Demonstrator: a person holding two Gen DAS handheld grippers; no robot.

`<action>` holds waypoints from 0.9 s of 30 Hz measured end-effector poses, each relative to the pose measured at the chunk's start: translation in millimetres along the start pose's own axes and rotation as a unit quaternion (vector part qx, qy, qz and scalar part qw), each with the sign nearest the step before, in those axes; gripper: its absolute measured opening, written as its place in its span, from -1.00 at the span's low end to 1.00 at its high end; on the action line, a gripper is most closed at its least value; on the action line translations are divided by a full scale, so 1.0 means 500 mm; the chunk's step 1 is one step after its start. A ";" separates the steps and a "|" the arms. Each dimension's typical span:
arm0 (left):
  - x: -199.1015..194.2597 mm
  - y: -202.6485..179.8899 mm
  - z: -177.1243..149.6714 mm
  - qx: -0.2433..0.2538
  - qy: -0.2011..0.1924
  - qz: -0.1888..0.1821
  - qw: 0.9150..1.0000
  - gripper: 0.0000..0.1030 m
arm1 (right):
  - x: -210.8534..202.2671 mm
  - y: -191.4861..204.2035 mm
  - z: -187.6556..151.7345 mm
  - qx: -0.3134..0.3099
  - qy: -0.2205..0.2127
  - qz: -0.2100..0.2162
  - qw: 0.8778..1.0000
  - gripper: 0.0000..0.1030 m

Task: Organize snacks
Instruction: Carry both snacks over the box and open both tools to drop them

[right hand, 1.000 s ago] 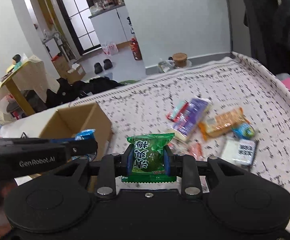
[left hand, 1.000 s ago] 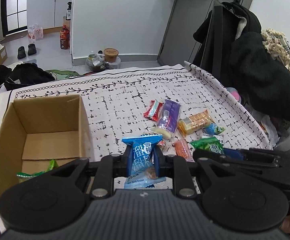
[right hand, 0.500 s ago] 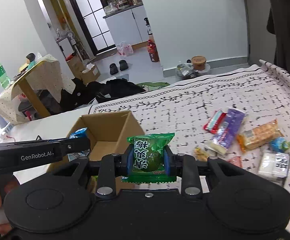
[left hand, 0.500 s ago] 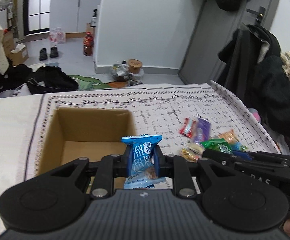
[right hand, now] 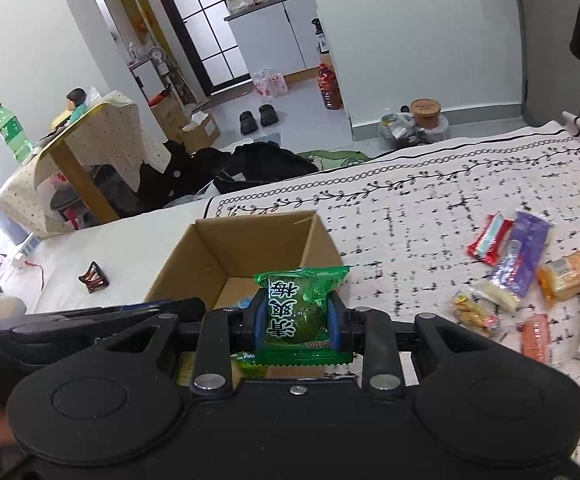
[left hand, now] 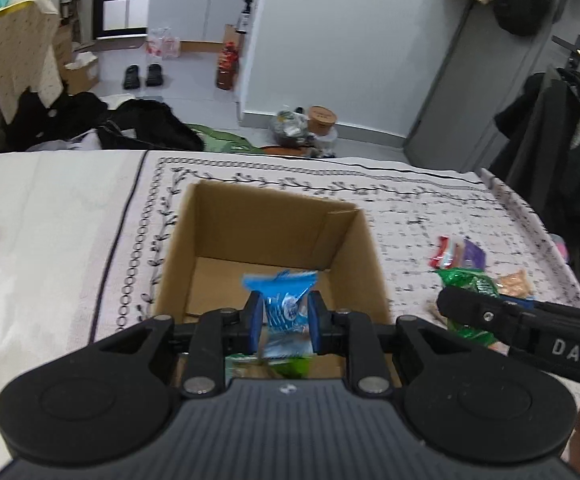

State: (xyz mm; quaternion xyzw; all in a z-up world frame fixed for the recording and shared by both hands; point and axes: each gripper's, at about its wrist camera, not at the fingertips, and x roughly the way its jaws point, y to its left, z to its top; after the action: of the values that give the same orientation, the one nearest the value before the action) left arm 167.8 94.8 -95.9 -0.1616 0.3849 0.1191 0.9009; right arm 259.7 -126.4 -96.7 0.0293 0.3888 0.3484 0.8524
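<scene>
My left gripper [left hand: 282,323] is shut on a blue snack packet [left hand: 282,304] and holds it over the open cardboard box [left hand: 250,216]. A green packet [left hand: 270,365] lies in the box below it. My right gripper [right hand: 297,323] is shut on a green plum packet [right hand: 299,308] above the near right corner of the same box [right hand: 250,236]. The loose snacks [right hand: 517,264] lie on the patterned cloth to the right of the box. They also show in the left wrist view [left hand: 461,256].
A small dark red object [right hand: 94,277] lies on the white cloth left of the box. The right gripper's body [left hand: 529,328] reaches in beside the box's right wall. Dark coats [left hand: 561,152] hang past the table's right edge.
Both grippers have moved left from the snack pile to over the box, each still holding its packet. The blue packet now looks tilted and blurred between the left fingers.
</scene>
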 end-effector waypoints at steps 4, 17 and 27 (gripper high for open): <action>0.005 0.019 -0.002 -0.014 0.007 0.003 1.000 -0.47 | 0.014 0.014 0.005 0.002 0.001 0.006 1.000 -0.44; -0.033 0.014 -0.009 -0.009 0.000 0.022 1.000 0.28 | -0.015 -0.007 0.018 0.022 -0.017 0.014 1.000 0.21; -0.046 -0.035 -0.003 0.005 -0.015 0.037 0.999 0.60 | -0.091 -0.098 -0.004 0.048 -0.042 -0.028 0.998 0.65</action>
State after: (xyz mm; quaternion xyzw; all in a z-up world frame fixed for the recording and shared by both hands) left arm 157.1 76.0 -76.7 -0.1412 0.3777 0.1531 0.9022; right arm 265.6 -191.7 -84.6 0.0737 0.3699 0.3041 0.8748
